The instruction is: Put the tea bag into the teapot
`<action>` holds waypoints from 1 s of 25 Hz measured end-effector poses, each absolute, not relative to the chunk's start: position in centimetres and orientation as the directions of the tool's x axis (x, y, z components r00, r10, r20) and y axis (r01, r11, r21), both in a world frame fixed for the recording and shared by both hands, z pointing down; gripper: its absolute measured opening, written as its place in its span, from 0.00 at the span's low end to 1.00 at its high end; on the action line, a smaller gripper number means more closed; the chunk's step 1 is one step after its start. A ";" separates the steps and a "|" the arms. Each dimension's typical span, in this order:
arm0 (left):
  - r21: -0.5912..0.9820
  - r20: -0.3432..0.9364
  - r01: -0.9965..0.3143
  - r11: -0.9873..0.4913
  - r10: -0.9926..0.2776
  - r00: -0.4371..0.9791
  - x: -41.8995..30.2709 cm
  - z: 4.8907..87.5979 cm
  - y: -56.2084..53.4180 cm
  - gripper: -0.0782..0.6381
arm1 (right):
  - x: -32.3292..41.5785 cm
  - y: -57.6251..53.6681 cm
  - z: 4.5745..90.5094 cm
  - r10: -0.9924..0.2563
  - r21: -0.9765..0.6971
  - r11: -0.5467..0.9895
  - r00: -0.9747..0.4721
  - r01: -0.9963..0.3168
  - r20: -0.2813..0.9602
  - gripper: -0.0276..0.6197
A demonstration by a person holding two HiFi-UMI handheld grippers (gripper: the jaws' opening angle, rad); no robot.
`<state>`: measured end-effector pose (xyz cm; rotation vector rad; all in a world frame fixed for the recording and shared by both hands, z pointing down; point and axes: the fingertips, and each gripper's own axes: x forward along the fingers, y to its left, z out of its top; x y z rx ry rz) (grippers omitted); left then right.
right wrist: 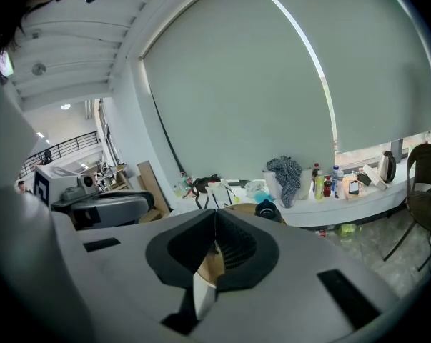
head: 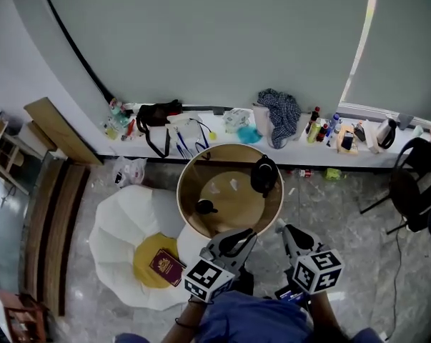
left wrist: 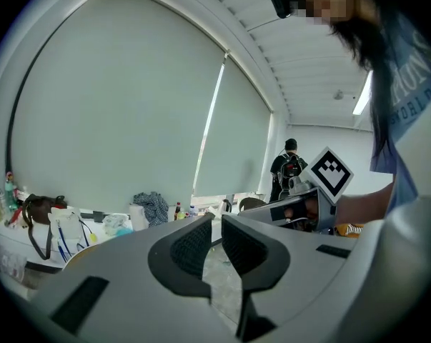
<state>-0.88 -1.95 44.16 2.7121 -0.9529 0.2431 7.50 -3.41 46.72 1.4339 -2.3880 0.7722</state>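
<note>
A black teapot (head: pixel 264 175) stands on the far right part of the round brown table (head: pixel 201 184); its top also shows in the right gripper view (right wrist: pixel 266 209). A small pale scrap (head: pixel 233 184), possibly the tea bag, lies mid-table. A small black lid-like piece (head: pixel 205 207) rests near the front left. Both grippers hover at the table's near edge, short of everything on it. My left gripper (head: pixel 248 234) (left wrist: pixel 215 224) has a narrow gap between its pads with nothing in it. My right gripper (head: pixel 281 228) (right wrist: pixel 215 216) has its tips touching and holds nothing.
A white petal-shaped seat (head: pixel 115 234) at the lower left carries a yellow cushion (head: pixel 147 252) and a red booklet (head: pixel 166 265). The window ledge (head: pixel 222 148) behind holds bags, cloth and bottles. A black chair (head: pixel 415 184) stands right. A person (left wrist: pixel 290 166) stands far off.
</note>
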 end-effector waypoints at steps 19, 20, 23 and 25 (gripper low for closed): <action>0.245 0.204 -0.553 -0.796 -0.516 0.832 -5.2 45.3 -11.6 0.16 | 5.6 -12.4 46.7 -0.778 -0.221 0.263 -0.342 -0.939 0.527 0.07; 0.247 0.200 -0.552 -0.797 -0.515 0.833 -5.2 45.2 -12.0 0.16 | 5.7 -12.9 46.5 -0.779 -0.216 0.262 -0.338 -0.941 0.528 0.07; 0.255 0.200 -0.546 -0.798 -0.509 0.837 -5.0 45.1 -12.8 0.16 | 6.3 -14.2 46.3 -0.779 -0.203 0.266 -0.334 -0.942 0.531 0.07; 0.246 0.207 -0.543 -0.803 -0.504 0.839 -4.8 45.3 -13.3 0.16 | 6.6 -15.3 46.3 -0.776 -0.190 0.276 -0.335 -0.942 0.534 0.07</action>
